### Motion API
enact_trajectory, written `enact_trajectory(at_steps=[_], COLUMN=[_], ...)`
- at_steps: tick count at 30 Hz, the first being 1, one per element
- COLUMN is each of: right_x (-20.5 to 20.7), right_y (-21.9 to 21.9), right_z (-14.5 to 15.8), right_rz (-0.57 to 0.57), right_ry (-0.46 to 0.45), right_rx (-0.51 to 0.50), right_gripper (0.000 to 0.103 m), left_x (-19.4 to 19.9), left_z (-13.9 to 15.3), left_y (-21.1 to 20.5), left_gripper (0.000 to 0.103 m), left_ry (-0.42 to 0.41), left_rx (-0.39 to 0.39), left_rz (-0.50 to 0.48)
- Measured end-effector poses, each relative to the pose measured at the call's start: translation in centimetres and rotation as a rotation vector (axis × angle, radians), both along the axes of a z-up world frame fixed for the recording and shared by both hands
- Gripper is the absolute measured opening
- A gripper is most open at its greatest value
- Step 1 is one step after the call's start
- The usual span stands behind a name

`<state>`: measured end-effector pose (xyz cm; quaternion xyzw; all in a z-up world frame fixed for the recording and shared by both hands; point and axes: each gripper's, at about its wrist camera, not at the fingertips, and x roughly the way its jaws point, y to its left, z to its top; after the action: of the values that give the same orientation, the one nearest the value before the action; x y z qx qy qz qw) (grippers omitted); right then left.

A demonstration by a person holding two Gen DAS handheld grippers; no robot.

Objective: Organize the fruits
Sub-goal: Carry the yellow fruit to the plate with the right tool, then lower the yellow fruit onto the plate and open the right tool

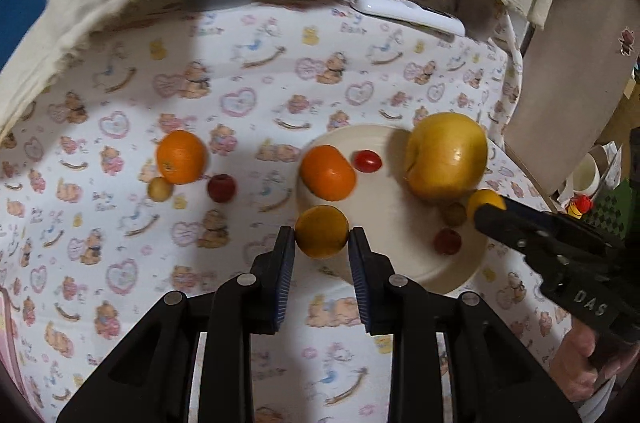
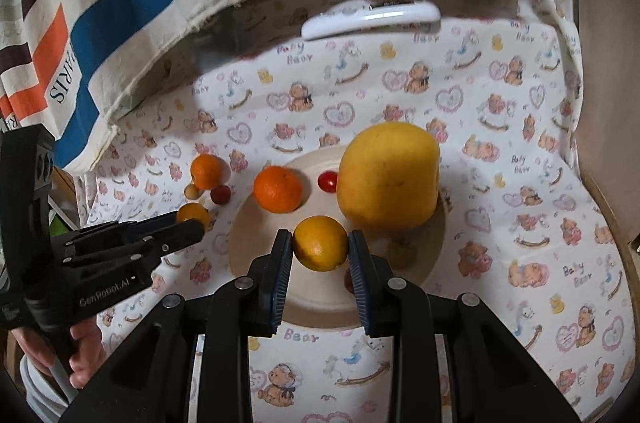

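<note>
- My left gripper pinches a small orange fruit between its pads, held over the near left edge of the plate.
- My right gripper grips a second orange fruit above the plate, in front of the big yellow apple.
- On the plate I also see a tangerine and a cherry tomato.
- Another tangerine, a small yellow fruit and a small red fruit sit together on the bear-print cloth, well left of the plate.
</note>
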<state>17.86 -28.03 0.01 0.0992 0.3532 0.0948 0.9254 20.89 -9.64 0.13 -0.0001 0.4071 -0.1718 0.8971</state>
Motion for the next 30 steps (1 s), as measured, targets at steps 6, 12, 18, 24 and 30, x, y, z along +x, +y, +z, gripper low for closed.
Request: enact_trajectory(at_steps=[6, 12, 18, 24, 30], right_x=[1.1, 1.9, 2.3, 2.4, 2.4], right_y=[-0.7, -0.7, -0.9, -1.2, -1.6], right_z=[-1.2, -2.4, -2.7, -2.7, -2.9], right_rz=[-0.012, -0.021, -0.044, -0.066, -0.070], right_ry=[0.069, 0.127, 0.138, 0.142, 0.153], right_rx=[0.020, 0.003, -0.021, -0.032, -0.014], right_gripper=[0.030, 0.030, 0.030, 0.030, 0.030], left_x=[0.3, 0.1, 0.3, 0.7, 0.7], left_z=[-1.1, -1.6, -2.1, -2.6, -2.7], left_y=[-0.6, -0.8, -1.0, -1.1, -1.0], left_gripper=[0.027, 0.027, 0.027, 0.027, 0.027], left_ry=[0.010, -0.006, -0.006, 0.006, 0.007], left_rx=[-0.001, -0.001, 0.009, 0.017, 0.020], left_rz=[-0.005, -0.024, -0.028, -0.024, -0.021])
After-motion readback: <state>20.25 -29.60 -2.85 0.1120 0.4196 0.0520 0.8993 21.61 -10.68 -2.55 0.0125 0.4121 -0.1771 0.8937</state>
